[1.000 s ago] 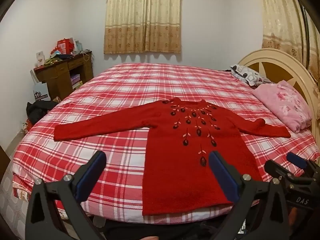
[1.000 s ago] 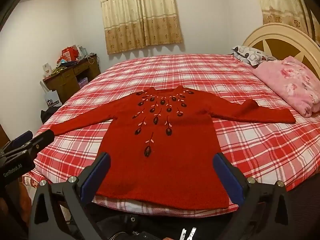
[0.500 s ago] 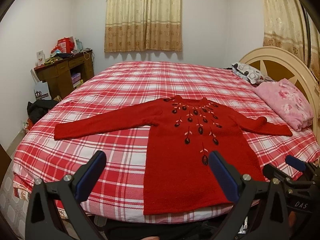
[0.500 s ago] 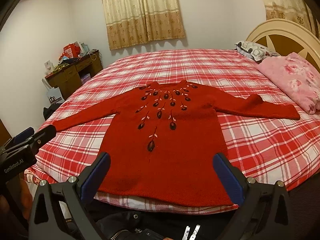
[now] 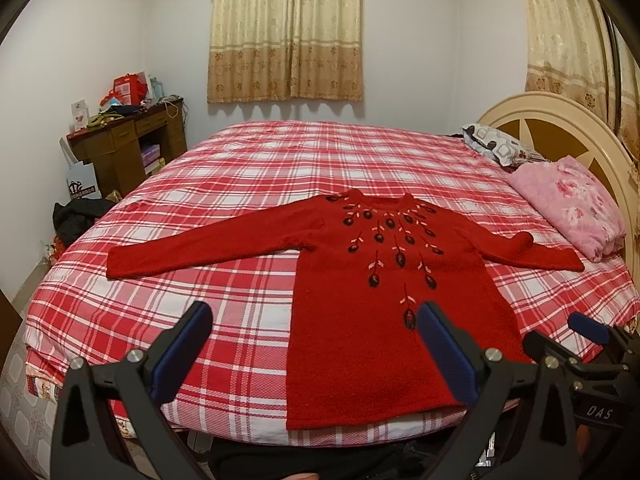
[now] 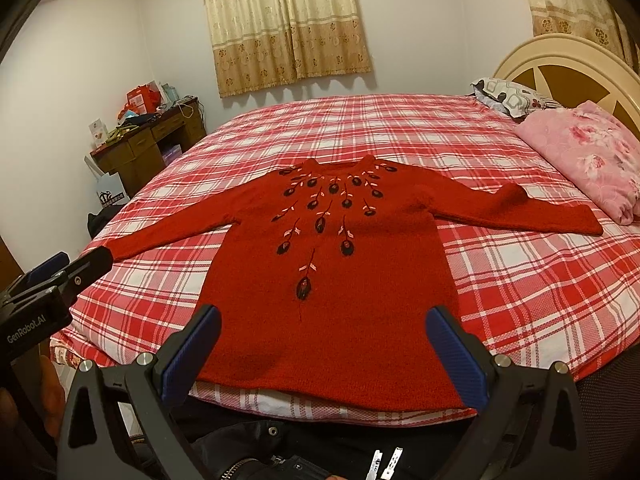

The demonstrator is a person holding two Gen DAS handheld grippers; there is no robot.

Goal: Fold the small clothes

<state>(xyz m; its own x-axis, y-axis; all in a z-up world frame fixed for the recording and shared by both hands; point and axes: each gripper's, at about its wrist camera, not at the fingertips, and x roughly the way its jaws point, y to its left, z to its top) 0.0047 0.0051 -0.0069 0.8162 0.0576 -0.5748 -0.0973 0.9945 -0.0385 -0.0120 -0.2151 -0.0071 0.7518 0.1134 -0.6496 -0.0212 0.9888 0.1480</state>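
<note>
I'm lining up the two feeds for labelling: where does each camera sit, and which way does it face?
Left wrist: on the left hand-held gripper at the bed's near edge, facing the curtain; sweater sits right of centre, the right hand-held gripper at the frame's right edge.
Right wrist: on the right hand-held gripper, same heading, sweater centred; the left hand-held gripper shows at the left.
Both show the sweater, bed, curtain, desk and open jaws.

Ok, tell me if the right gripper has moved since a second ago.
Yes. The right gripper has eased forward toward the red sweater: its embroidery sits lower, nearer the fingertips, and the headboard lower too.
</note>
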